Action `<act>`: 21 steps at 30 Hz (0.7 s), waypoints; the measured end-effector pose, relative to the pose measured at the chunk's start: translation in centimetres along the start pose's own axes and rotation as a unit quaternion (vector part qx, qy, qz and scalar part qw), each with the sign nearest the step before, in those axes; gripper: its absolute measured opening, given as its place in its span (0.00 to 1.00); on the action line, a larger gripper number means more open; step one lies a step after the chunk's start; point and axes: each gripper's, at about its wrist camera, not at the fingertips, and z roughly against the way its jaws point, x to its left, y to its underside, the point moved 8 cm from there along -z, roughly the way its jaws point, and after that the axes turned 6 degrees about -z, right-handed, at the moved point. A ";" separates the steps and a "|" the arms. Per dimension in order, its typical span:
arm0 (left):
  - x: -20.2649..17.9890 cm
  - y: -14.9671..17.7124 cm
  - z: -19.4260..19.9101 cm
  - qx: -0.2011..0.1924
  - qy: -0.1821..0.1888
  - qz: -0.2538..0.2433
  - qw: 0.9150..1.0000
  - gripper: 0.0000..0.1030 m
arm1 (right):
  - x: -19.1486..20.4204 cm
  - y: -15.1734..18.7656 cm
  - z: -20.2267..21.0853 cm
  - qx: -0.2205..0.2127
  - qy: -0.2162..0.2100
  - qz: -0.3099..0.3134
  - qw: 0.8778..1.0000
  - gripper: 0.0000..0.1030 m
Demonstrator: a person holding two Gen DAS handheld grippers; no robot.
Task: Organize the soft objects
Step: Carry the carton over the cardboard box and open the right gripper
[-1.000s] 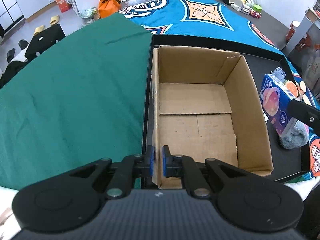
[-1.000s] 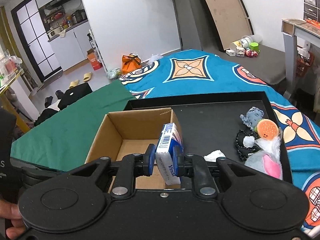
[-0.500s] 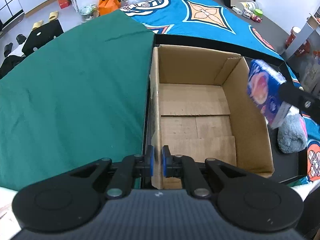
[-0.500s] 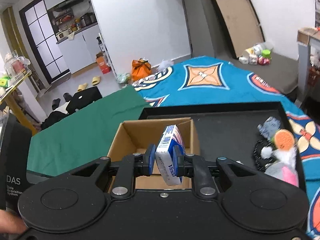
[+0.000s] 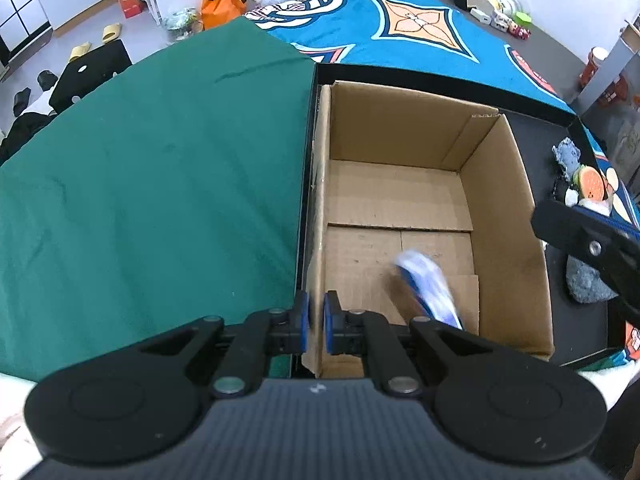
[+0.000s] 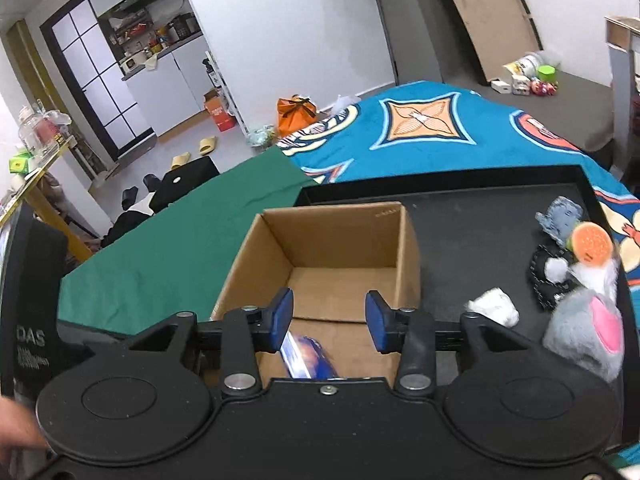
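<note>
Tissue pack [image 5: 426, 286] is out of our grip and dropping into the cardboard box [image 5: 504, 216]: blurred blue-white streak low in the box in the left wrist view, visible below and between the open pads in the right wrist view (pack looks to be near the box floor, we can't tell if it has landed).

Right gripper [image 6: 330, 318]: jaws have just been opening, pads now apart with nothing pressed between them; the pack is beneath them, not touched. Left gripper [image 5: 316, 322]: jaws together, clamped on the near left wall of the box, apparently steadying it.

Step in hand, as we judge it: release of the first item into the box. Box otherwise empty, so the task is early.

Next move, our read: right gripper goes over to the pile on the black tray [image 6: 472, 216], to the right of the box. Candidates there: grey plush with pink patch [image 6: 584, 332], small white wad [image 6: 494, 312], burger-shaped toy [image 6: 591, 245], blue-grey soft piece [image 6: 562, 222], dark beaded item [image 6: 550, 280]. The plush is nearest and bulkiest (needs wide jaws and a squeeze into the fluff). Left should keep its hold on the box wall.

Readable text: "DAS" on the black housing [image 6: 30, 338] at the left edge of the right wrist view; smaller print under it is illegible. Pack printing is too blurred to read now.
</note>
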 end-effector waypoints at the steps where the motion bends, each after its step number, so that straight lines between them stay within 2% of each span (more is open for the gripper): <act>1: 0.0 0.0 0.1 0.000 -0.002 -0.001 1.000 0.07 | -0.2 0.1 0.1 0.001 0.002 -0.001 1.000 0.39; 9: -0.5 0.2 1.1 -0.002 -0.036 -0.015 0.999 0.10 | -3.1 1.0 1.8 -0.001 0.015 -0.019 1.000 0.39; 15: -1.0 0.1 1.9 -0.003 -0.063 -0.017 0.998 0.12 | -5.8 0.9 2.3 -0.010 0.028 -0.034 0.999 0.43; 21: -1.4 -0.1 2.6 -0.008 -0.093 -0.024 0.995 0.24 | -8.2 0.7 2.7 -0.015 0.035 -0.054 0.998 0.47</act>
